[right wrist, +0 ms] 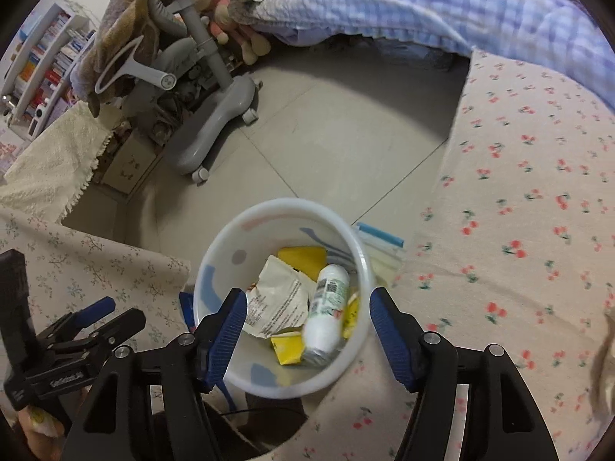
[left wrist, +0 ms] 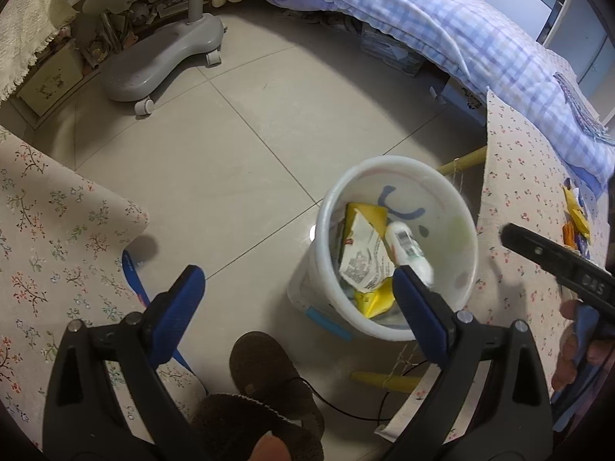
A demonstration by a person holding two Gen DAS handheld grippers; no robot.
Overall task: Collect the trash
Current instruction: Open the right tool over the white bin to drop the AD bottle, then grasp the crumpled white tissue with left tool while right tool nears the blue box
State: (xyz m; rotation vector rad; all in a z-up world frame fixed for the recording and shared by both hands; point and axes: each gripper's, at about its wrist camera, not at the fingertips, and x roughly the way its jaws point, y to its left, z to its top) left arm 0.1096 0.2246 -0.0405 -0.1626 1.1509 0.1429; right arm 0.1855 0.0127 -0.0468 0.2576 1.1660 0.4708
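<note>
A white bin stands on the tiled floor between two cloth-covered surfaces. Inside lie a white bottle, a crumpled white wrapper and yellow packaging. My right gripper hangs over the bin's mouth, open, with the blurred bottle below it inside the bin and no pad touching it. My left gripper is wide open and empty, just left of the bin above the floor. Yellow scraps lie on the cherry-print cloth at the right.
A grey wheeled chair base stands at the back left. A bed with a blue plaid quilt runs along the back. A slippered foot and a black cable are below the left gripper. A zip bag lies beside the bin.
</note>
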